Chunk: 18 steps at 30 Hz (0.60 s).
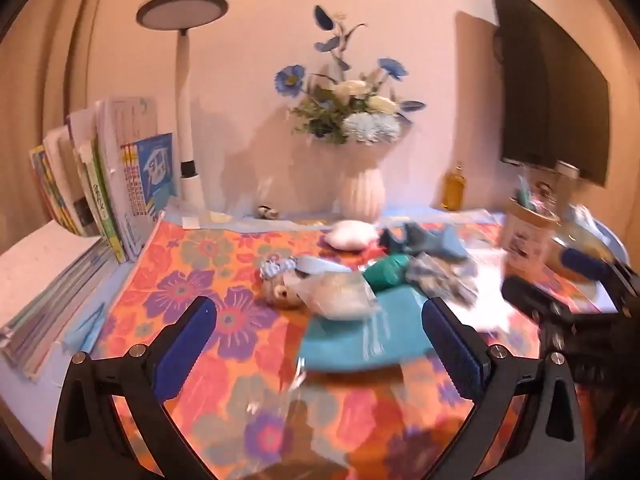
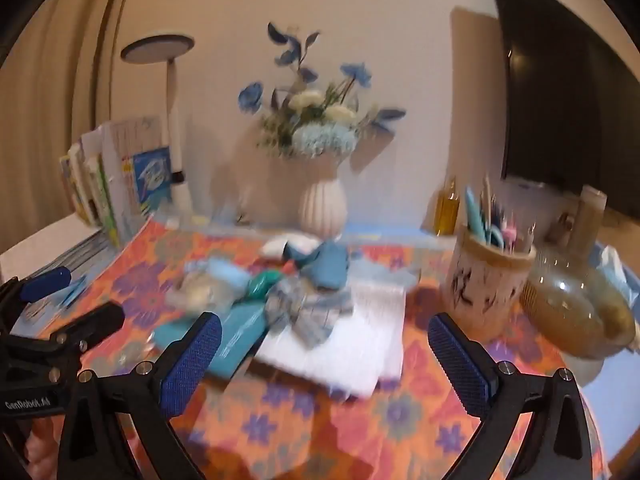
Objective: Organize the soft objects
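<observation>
A heap of soft things lies mid-table on the floral cloth (image 1: 224,320): a small bear toy (image 1: 282,294) in clear wrap, a teal folded cloth (image 1: 360,340), a green roll (image 1: 386,274), a blue plush (image 1: 432,242), a white pad (image 1: 351,234) and a patterned blue-grey cloth (image 1: 442,278). In the right wrist view the patterned cloth (image 2: 306,312) lies on a white folded towel (image 2: 352,340) beside the teal cloth (image 2: 236,336). My left gripper (image 1: 320,344) is open and empty above the teal cloth. My right gripper (image 2: 326,360) is open and empty above the towel.
A white vase of blue flowers (image 1: 362,192) stands at the back. Books (image 1: 104,184) and a lamp (image 1: 188,120) are at the back left. A pen holder (image 2: 486,284), glass jar (image 2: 576,308), amber bottle (image 2: 448,208) and dark monitor (image 2: 560,100) are on the right.
</observation>
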### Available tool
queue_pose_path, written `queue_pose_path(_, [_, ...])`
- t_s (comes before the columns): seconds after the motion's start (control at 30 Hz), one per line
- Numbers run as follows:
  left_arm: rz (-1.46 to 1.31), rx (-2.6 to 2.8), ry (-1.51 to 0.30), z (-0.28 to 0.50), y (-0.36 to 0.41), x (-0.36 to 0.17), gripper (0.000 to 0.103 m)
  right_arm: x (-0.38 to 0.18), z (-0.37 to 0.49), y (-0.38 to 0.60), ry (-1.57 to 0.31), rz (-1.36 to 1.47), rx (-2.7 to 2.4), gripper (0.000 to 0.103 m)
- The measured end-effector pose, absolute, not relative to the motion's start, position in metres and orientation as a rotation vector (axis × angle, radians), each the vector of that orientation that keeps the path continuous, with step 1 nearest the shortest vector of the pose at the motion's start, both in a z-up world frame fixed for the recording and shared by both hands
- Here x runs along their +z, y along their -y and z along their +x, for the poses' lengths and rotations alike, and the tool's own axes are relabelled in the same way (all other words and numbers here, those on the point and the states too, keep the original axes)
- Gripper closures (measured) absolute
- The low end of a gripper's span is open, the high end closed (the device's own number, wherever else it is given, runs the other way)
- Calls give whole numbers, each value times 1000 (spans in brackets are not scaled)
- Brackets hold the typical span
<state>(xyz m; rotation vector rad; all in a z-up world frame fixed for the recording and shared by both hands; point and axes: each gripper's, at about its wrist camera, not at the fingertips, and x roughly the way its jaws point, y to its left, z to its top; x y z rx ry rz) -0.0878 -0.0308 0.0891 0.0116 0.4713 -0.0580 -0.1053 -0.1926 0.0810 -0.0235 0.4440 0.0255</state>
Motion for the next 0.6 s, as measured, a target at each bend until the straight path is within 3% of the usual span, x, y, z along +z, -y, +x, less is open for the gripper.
queue_pose_path(0.33, [-59, -143, -543, -68, 36, 36, 1, 38, -72, 205, -563, 29, 17, 0])
queue_pose_path(0.6, [-26, -157, -549, -73, 35, 41, 1, 38, -75, 201, -554, 4, 23, 0])
